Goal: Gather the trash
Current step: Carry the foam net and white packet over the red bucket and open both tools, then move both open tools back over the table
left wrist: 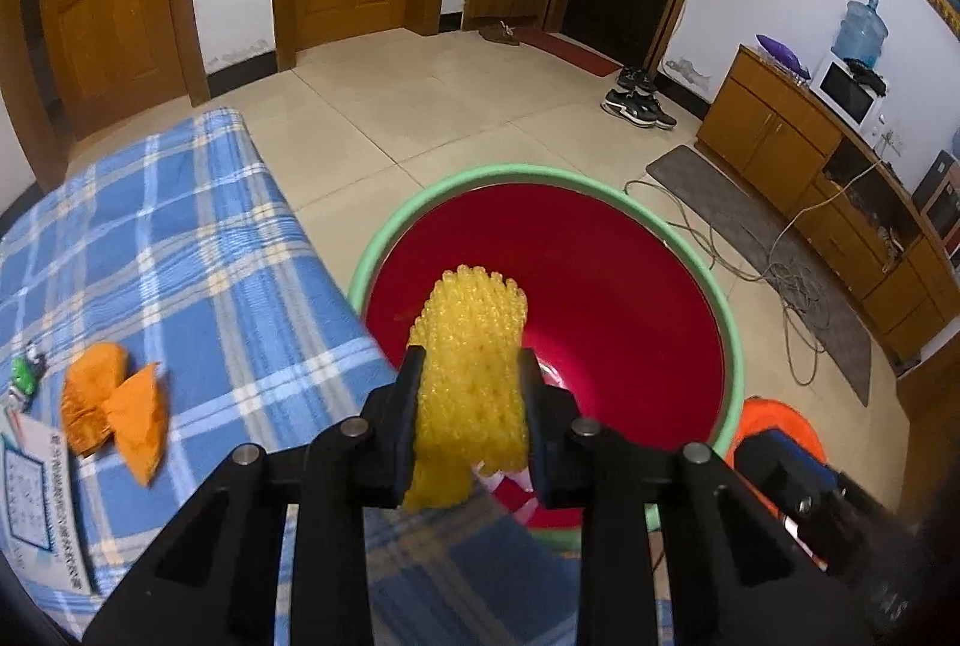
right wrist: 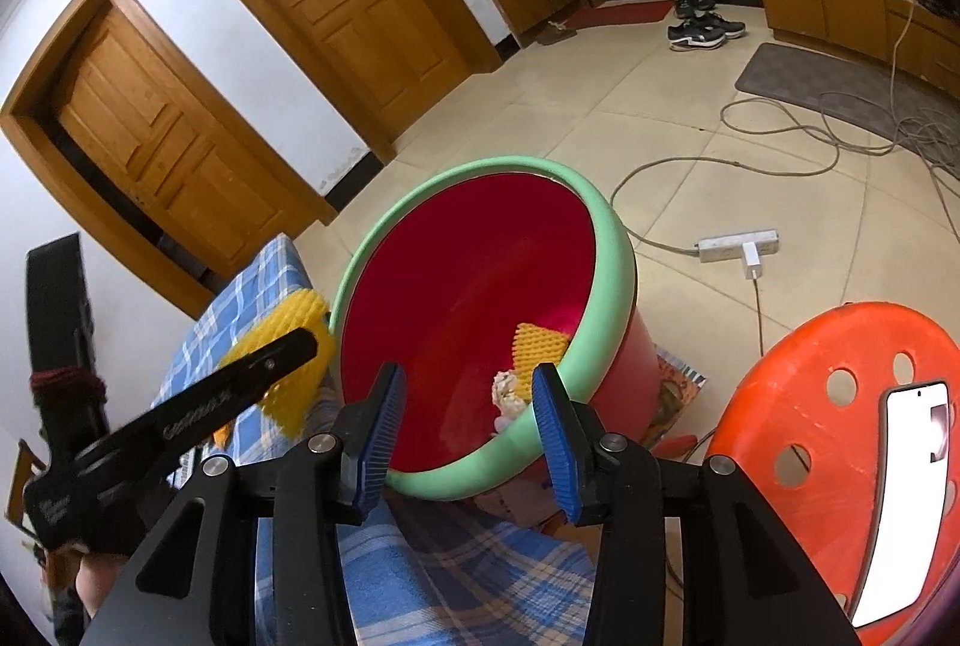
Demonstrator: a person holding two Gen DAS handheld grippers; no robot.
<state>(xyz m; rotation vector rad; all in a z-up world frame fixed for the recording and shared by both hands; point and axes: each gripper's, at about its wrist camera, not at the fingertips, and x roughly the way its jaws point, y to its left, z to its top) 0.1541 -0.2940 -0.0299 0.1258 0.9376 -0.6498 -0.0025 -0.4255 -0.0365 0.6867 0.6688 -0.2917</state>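
My left gripper (left wrist: pixel 471 364) is shut on a yellow foam net (left wrist: pixel 468 382), held over the near rim of a red bucket with a green rim (left wrist: pixel 384 238). In the right wrist view the same net (right wrist: pixel 288 340) sits at the bucket's left edge (right wrist: pixel 618 286). My right gripper (right wrist: pixel 468 397) is open above the bucket's near rim, with nothing pressed between its blue pads (right wrist: pixel 384 412). Inside the bucket lie an orange foam net (right wrist: pixel 540 346) and a crumpled pale wad (right wrist: pixel 507 397). Two orange pieces (left wrist: pixel 114 406) lie on the blue plaid bed (left wrist: pixel 198 256).
A small green item (left wrist: pixel 27 370) and a printed sheet (left wrist: pixel 36 502) lie at the bed's left. An orange stool (right wrist: pixel 828 394) with a phone (right wrist: pixel 906 496) stands right of the bucket. A power strip (right wrist: pixel 738 244) and cables (right wrist: pixel 780 123) cross the tiled floor.
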